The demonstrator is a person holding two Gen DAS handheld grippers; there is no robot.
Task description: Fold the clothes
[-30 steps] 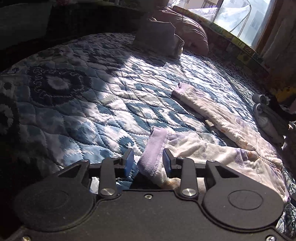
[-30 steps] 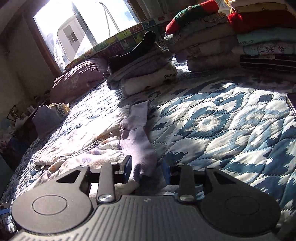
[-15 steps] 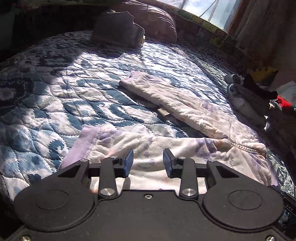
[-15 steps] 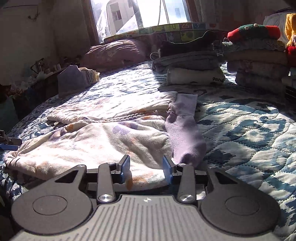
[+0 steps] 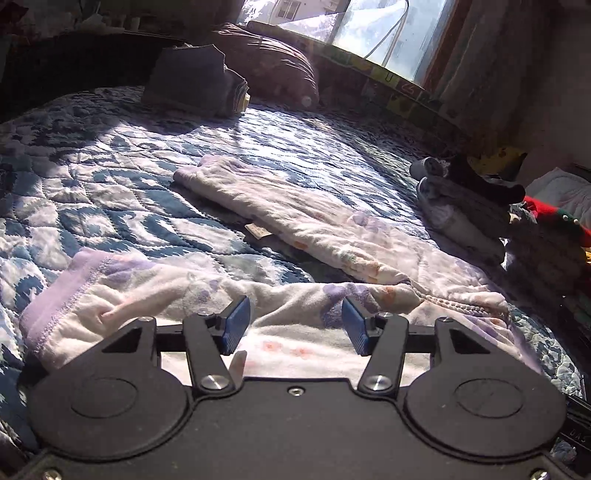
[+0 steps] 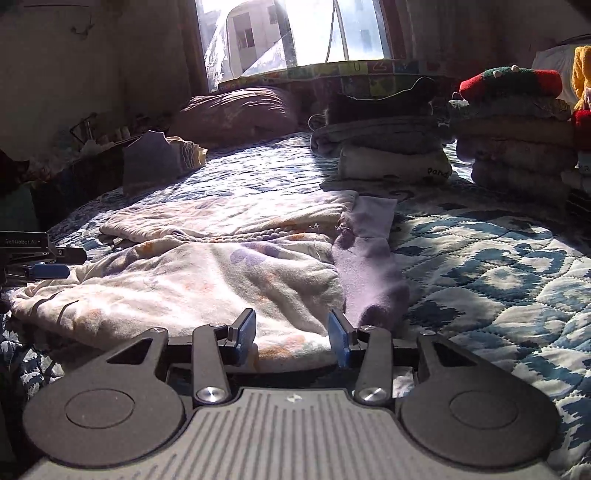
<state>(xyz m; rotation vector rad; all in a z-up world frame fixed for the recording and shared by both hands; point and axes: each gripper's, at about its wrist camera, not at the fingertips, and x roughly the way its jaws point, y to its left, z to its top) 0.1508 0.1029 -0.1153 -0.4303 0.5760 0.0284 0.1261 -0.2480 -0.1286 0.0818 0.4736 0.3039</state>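
Garment: pale printed trousers (image 5: 332, 229) with lilac cuffs, spread flat on the blue-and-white quilt (image 5: 110, 206). Left view: left gripper (image 5: 295, 325) has jaws wide, nothing between them; the blue pads (image 5: 236, 321) sit just above the near leg, cloth visible through the gap, contact not determinable. Near leg runs crosswise under the fingers, its lilac cuff (image 5: 55, 295) lying left of the left finger, clear of it. Far leg lies diagonally up the quilt, well apart from the fingers, ending near mid-bed; a small label (image 5: 258, 230) pokes out at its lower edge. The legs meet at right at a gathered waistband. Right view: right gripper (image 6: 291, 332) also spread wide and empty. The trousers (image 6: 207, 280) fill the space ahead and left of its fingers; cloth edge lies between and just beyond the pads, touching or not cannot be told. A lilac band (image 6: 369, 258) of the garment runs along the right edge, its near end just past the right finger. The left gripper (image 6: 40, 262) appears at far left edge of this view, at the other side of the garment. Behind: folded stacks (image 6: 391, 147) on the quilt, a pillow (image 6: 236, 110) under the window (image 6: 288, 33).
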